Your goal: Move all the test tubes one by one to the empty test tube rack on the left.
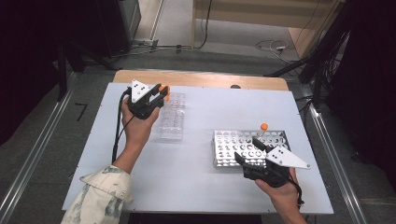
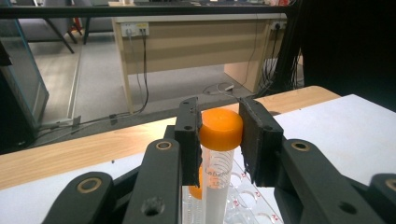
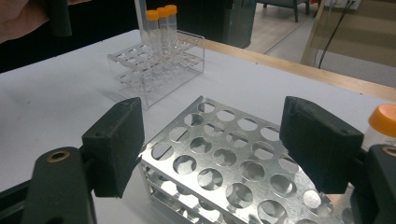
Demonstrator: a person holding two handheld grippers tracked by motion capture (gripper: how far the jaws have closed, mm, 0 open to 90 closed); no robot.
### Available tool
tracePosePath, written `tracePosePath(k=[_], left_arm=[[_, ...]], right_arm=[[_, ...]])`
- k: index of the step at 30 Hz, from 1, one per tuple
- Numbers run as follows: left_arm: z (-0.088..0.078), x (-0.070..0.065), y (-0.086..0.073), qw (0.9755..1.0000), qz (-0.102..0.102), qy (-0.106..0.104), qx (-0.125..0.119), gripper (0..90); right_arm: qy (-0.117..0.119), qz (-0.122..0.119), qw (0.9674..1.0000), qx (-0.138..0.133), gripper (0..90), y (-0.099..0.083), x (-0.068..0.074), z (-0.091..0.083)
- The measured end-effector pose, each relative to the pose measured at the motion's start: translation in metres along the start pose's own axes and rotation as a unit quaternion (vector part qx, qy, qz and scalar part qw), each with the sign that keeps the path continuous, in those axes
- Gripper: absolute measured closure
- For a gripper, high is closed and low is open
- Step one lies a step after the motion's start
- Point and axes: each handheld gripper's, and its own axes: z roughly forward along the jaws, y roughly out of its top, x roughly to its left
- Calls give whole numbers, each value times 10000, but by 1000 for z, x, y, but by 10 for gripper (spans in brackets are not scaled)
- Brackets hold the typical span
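My left gripper [image 1: 161,93] [image 2: 219,135] is shut on the orange cap of a clear tube [image 2: 217,173] that hangs upright over the far end of a clear plastic rack [image 1: 172,119] [image 3: 140,70]. Another orange cap [image 2: 198,189] sits lower, just behind the held tube. In the right gripper view three orange-capped tubes [image 3: 161,25] stand in that rack. My right gripper [image 1: 247,149] [image 3: 219,130] is open, its jaws spread above the near side of a metal rack [image 1: 233,142] [image 3: 219,161] full of round holes. One orange-capped tube [image 1: 264,128] [image 3: 384,120] stands at the metal rack's far right.
Both racks rest on a white tabletop [image 1: 201,182] with a wooden strip [image 1: 201,78] along its far edge. Cables and a desk lie on the floor beyond. Open tabletop separates the two racks.
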Motion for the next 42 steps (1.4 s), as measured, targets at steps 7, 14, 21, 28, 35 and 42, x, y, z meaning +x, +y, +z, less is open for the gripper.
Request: tracePosePath(k=[7,14,21,28,35,42], left_arm=[[0,-2,-3,9999,40,10,114,710],[2,-3,-18,9998,13,9,210,709],[5,-5,-31,9995,41,58,324,706],[6,-7,-40,9991,116,104,396,705],[6,-7,-44,9990,16,70,445,684],[4,-11,-42,9990,-52,6,452,433]], right_arm=[[-51,34,10000,-9,207,0,-3,-2],[-75,69,9999,-8,208,-1,-4,-2],[-72,78,9999,-5,208,-1,-4,-2],[-86,81,9999,1,208,-1,-5,-2],[-108,96,9999,7,208,-2,-5,-2],[-140,106,9998,-15,208,-3,-6,-3]])
